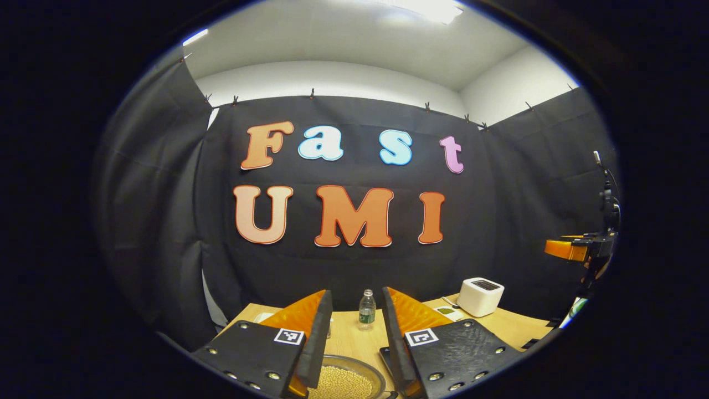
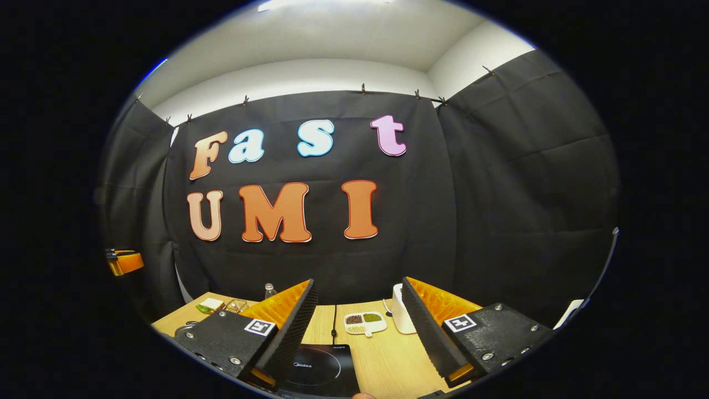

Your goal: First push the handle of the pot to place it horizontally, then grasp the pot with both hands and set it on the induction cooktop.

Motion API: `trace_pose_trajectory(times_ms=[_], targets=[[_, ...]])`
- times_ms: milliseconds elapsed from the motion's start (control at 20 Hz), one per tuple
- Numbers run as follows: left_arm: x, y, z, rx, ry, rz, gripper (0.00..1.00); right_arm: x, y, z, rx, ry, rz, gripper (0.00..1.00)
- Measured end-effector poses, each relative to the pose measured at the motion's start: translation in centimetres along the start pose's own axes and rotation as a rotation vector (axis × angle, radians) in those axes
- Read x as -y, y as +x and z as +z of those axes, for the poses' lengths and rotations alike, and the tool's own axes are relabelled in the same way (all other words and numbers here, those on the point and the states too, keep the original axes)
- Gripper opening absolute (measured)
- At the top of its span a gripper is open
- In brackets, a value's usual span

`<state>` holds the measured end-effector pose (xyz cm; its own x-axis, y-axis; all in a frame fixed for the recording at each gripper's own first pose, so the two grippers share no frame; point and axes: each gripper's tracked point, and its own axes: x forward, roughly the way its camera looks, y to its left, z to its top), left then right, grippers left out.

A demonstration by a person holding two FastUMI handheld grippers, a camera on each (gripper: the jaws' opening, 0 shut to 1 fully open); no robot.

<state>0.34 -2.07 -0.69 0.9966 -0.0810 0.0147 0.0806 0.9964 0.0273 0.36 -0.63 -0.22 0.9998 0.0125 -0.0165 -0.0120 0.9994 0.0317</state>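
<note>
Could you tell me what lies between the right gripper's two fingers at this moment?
In the right gripper view, the open right gripper frames bare wooden table, the black induction cooktop low on the left, its cord, and a small white divided dish farther back.

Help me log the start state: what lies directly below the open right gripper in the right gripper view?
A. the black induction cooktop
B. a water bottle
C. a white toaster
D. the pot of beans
A: in the right gripper view the black induction cooktop sits on the wooden table between and below the open right gripper.
</note>
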Motion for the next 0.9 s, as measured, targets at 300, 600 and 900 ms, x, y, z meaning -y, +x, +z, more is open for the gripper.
trace_pose_trajectory(times_ms=[300, 600, 900], targets=[[2.6, -0.2, -0.6, 0.001, -0.024, -0.075, 0.17, 0.0, 0.0, -0.5, -0.011, 0.018, 0.006, 1.0], [3.8, -0.6, -4.6, -0.075, -0.061, -0.129, 0.02, 0.2, -0.2, -0.8, -0.017, 0.014, 0.008, 0.95], [3.7, -2.4, -11.2, -0.203, -0.02, -0.128, 0.03, 0.6, -0.5, -1.1, -0.019, 0.015, 0.0, 0.95]])
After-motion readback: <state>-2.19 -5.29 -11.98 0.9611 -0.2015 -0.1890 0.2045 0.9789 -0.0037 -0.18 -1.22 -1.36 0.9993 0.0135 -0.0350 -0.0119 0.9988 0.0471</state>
